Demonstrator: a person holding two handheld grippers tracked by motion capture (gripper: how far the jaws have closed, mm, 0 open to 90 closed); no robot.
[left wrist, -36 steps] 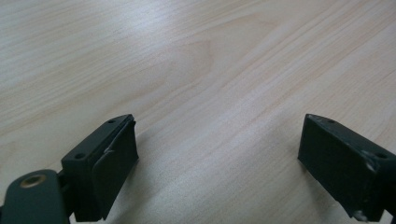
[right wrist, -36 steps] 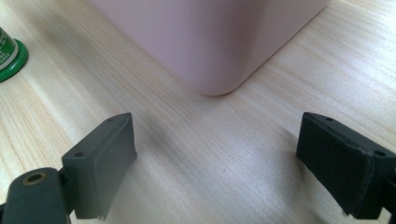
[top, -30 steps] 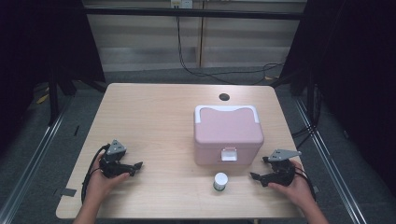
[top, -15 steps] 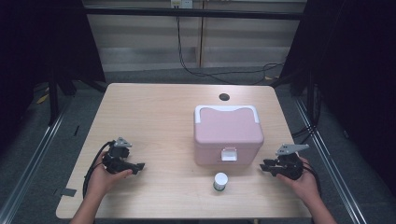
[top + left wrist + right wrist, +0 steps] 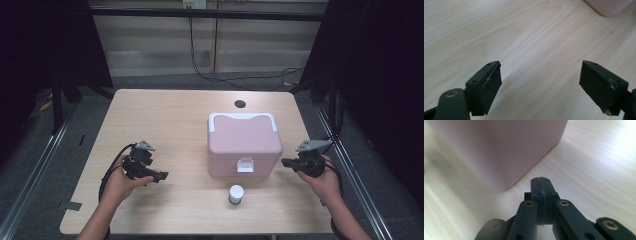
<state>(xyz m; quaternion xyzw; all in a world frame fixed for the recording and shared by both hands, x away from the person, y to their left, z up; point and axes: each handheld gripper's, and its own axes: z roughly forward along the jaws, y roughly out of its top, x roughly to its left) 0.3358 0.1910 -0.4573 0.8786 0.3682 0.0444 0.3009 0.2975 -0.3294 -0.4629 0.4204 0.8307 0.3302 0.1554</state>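
A pink box [image 5: 244, 144] with a white handle and a white front latch stands shut right of the table's middle. A small white cylinder with a green base [image 5: 235, 194] stands in front of it. My left gripper [image 5: 161, 176] is held above the table at the left, open, with bare wood between its jaws [image 5: 540, 77]. My right gripper [image 5: 284, 162] hovers just right of the box, pointing at its side. Its jaws have just been closing and now meet with nothing between them [image 5: 541, 181]. The box's pink corner [image 5: 506, 150] looms right ahead of it.
The light wooden table [image 5: 165, 115] has a small round dark hole [image 5: 240, 104] near its far edge. Black cables trail from both grippers. Dark frames and metal rails flank the table on both sides.
Both hands have risen off the table. The right gripper moved toward the box's right side and its jaws came together. The left gripper shifted slightly and stays open.
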